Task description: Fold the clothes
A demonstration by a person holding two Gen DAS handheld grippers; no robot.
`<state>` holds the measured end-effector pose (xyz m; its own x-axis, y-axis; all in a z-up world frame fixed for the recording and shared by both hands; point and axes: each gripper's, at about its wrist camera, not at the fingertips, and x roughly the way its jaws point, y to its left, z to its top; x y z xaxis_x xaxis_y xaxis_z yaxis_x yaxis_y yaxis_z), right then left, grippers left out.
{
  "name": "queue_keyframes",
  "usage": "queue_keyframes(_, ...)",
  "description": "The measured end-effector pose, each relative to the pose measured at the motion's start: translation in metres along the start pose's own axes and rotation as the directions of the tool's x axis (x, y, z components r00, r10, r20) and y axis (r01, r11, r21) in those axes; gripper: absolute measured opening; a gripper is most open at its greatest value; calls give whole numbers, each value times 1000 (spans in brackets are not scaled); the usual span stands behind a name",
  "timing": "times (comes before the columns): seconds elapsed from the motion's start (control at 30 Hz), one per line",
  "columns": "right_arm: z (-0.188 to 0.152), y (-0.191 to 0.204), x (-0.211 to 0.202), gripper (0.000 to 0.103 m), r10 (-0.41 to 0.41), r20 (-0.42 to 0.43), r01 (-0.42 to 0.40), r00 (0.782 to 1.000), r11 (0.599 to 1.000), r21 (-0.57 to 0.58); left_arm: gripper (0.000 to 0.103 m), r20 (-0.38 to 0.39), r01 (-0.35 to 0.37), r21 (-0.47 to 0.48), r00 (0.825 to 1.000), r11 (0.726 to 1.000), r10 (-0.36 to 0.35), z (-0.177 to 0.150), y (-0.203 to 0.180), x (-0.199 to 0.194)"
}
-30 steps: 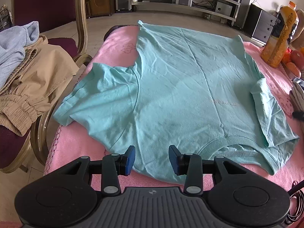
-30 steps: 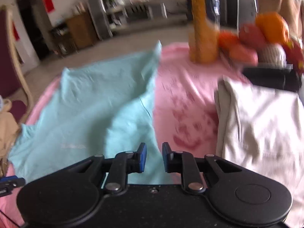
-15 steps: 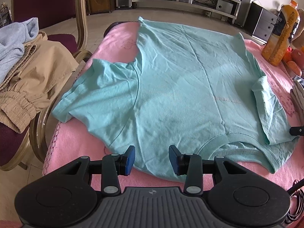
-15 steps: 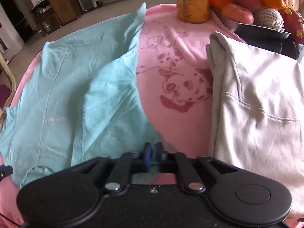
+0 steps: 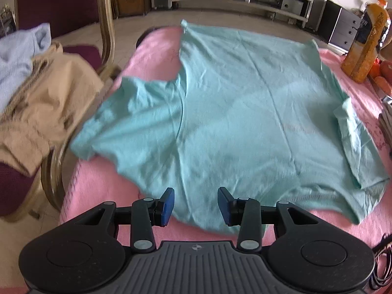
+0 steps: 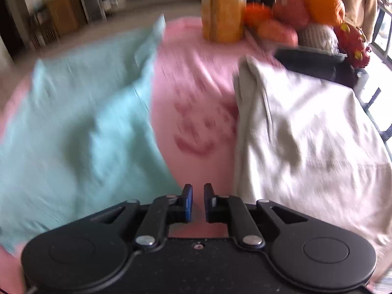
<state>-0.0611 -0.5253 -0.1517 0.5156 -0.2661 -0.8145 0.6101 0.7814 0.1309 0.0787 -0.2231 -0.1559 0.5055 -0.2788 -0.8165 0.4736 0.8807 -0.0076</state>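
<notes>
Left gripper (image 5: 196,204): blue-padded jaws parted about halfway, nothing between them, poised just above the near edge of the mint-green cotton T-shirt (image 5: 245,112). Right gripper (image 6: 198,202): narrow gap between pads, jaws just reopened slightly, nothing gripped; only the pink blanket with a red printed animal figure (image 6: 196,112) visible through the gap.

T-shirt spread flat on the blanket, collar end nearest the left gripper, one sleeve spread toward the wooden chair (image 5: 105,36), opposite sleeve already turned inward over the body. Probable reason: garment laid out flat for a lengthwise fold.

Folded cream garment (image 6: 306,127) just beside the right gripper, set apart, likely finished. Beige and pale-blue clothes (image 5: 36,93) heaped on the chair, probably awaiting folding.

Orange juice bottle (image 5: 367,41) and fruit tray (image 6: 318,49) at the far corner, clear of the work area. Bottle label and faint chest print unreadable.
</notes>
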Motion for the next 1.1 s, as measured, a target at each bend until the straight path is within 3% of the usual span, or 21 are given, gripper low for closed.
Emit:
queue_keyframes(0.07, 10, 3, -4, 13, 96, 48, -97, 994, 995, 12, 39, 38, 3, 31, 999, 1000, -4, 9, -3, -5)
queue_keyframes(0.17, 22, 15, 1, 14, 242, 35, -242, 970, 970, -4, 39, 80, -14, 59, 997, 998, 9, 17, -6, -7)
queue_keyframes(0.33, 30, 62, 17, 15, 294, 22, -285, 956, 941, -183, 39, 57, -7, 66, 998, 998, 3, 16, -10, 1)
queue_keyframes(0.43, 35, 87, 29, 15, 286, 24, -271, 958, 929, -250, 39, 50, -7, 67, 999, 998, 4, 14, -11, 4)
queue_keyframes(0.6, 40, 98, 46, 15, 286, 11, -274, 958, 929, -248, 39, 17, 0, 41, 1000, 999, -1, 13, -8, 11)
queue_keyframes(0.73, 46, 85, 60, 15, 221, 15, -215, 975, 960, -177, 39, 8, 3, 39, 1000, 999, -3, 12, -10, 13)
queue_keyframes(0.9, 52, 57, 85, 16, 144, -76, -148, 987, 988, -42, 39, 3, 2, 37, 1000, 999, -2, 11, -10, 13)
queue_keyframes(1.03, 55, 58, 72, 18, 80, -25, -81, 996, 995, -55, 39, -3, -2, 26, 1000, 1000, 2, 10, -8, 14)
queue_keyframes(1.1, 57, 61, 61, 25, 117, 33, -115, 993, 991, -69, 39, -5, -3, 23, 1000, 1000, 3, 11, -8, 15)
